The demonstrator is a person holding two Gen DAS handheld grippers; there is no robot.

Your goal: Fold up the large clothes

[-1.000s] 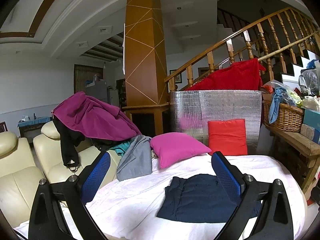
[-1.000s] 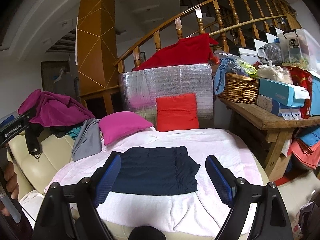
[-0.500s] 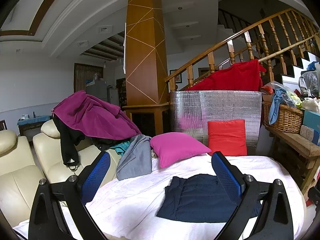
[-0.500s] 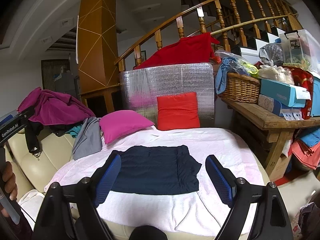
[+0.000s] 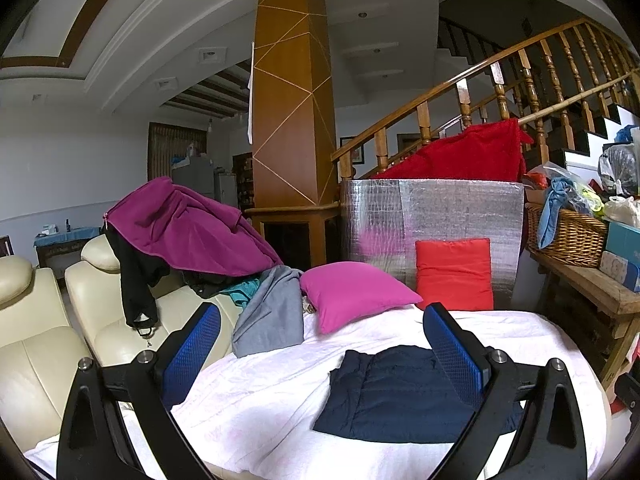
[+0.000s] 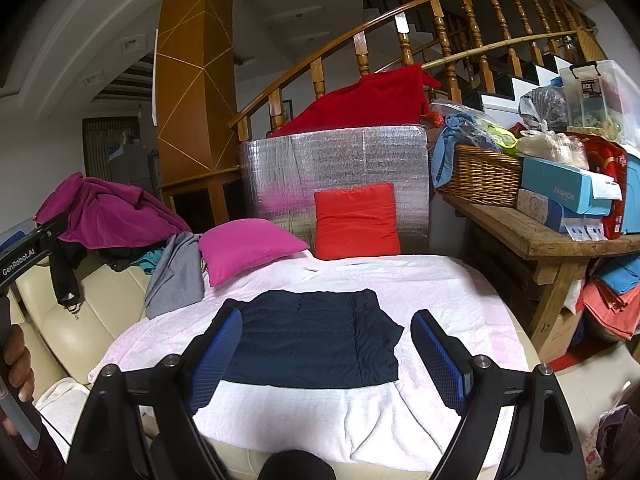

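While both hand-held grippers hang back with jaws spread and empty, left point(image 5: 320, 354) and right point(image 6: 326, 354), the navy garment point(image 6: 308, 340) lies flat as a near-square on the white sheet point(image 6: 440, 292), apparently already folded. Judgement: if another fold is wanted, pinch the two near corners together, lift low, carry them to the far edge, keep edges aligned. Right side has a loose flap point(image 6: 390, 332); tuck it first or it will bunch.

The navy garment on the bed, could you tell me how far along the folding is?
Done: the navy garment lies folded into a flat rectangle on the white sheet. In hand: nothing; the left claw and right claw hover open above it. Left: the purple and grey clothes heaped on the sofa.
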